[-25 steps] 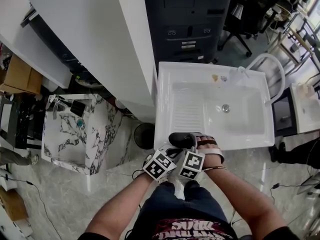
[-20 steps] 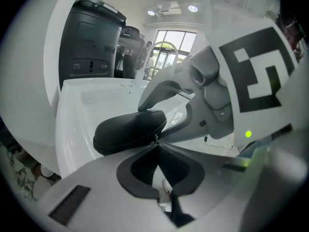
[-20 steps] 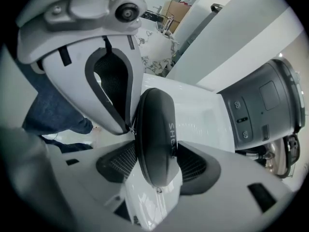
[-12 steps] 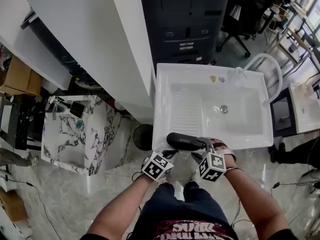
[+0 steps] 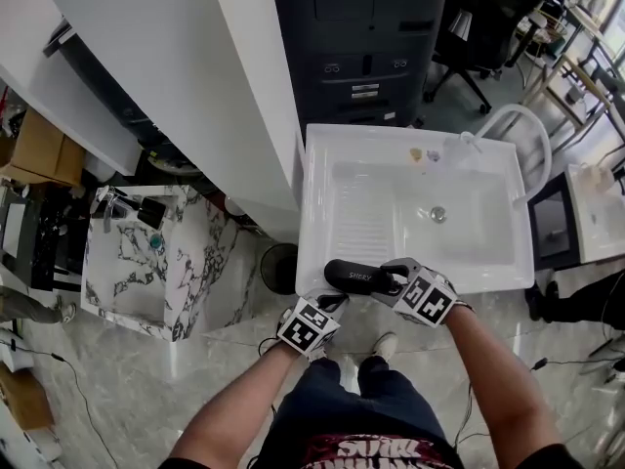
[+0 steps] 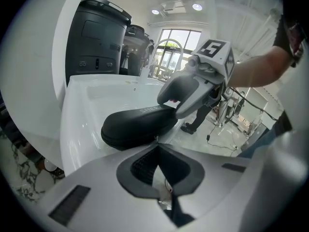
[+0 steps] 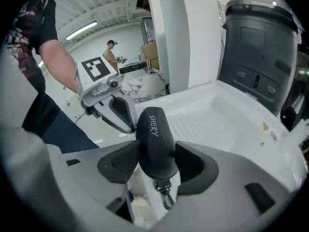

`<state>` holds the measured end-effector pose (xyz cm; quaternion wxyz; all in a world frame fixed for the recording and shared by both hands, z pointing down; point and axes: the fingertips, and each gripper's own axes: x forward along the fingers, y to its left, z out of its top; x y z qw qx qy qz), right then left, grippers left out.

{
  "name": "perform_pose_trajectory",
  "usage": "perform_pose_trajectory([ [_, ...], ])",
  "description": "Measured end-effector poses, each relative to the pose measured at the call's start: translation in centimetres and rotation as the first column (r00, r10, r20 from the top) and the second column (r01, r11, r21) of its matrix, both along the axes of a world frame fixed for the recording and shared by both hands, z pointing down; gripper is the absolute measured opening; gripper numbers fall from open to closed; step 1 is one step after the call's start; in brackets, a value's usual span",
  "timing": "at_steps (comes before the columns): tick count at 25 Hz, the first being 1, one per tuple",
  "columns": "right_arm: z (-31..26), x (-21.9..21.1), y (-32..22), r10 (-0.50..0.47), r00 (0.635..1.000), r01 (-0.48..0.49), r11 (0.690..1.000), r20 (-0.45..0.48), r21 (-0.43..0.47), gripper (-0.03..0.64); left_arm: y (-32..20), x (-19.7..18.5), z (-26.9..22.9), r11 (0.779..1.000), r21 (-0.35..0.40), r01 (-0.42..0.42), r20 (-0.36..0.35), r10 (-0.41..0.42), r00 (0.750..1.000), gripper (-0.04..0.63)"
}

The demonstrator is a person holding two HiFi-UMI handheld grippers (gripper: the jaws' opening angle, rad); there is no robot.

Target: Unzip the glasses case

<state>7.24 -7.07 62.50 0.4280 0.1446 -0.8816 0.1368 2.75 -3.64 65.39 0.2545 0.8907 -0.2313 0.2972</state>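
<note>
As the jaws of the right gripper have just been closing, they clamp one end of the black glasses case. The left gripper, jaws pressed together, sits at its other end.

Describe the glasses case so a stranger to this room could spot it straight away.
Find the big white sink. At the middle of its near rim is the glasses case, one end between the jaws of the right gripper, which have just been closing. It is the only black thing there: a smooth oval shell with SHERY in pale letters.
</note>
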Motion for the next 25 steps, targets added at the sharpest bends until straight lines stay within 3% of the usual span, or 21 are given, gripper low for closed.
perform_pose_trajectory([
  [6, 0.2, 0.0, -0.8, 0.031, 0.999, -0.030, 0.998, 0.019, -0.047, 0.219, 0.1, 0.4, 0.6, 0.999, 0.021, -0.027, 0.031, 0.027, 0.999, 0.003],
  [13, 0.2, -0.3, -1.1, 0.073, 0.997, -0.074, 0.994, -0.005, -0.081, 0.218, 0.7, 3.6, 0.7, 0.998, 0.041, -0.049, 0.039, 0.047, 0.998, 0.003],
  [25, 0.3, -0.3, -1.2, 0.066, 0.997, -0.070, 0.989, -0.037, -0.127, 0.215, 0.6, 8.6, 1.1, 0.991, 0.058, 0.121, -0.006, -0.121, 0.993, 0.003],
])
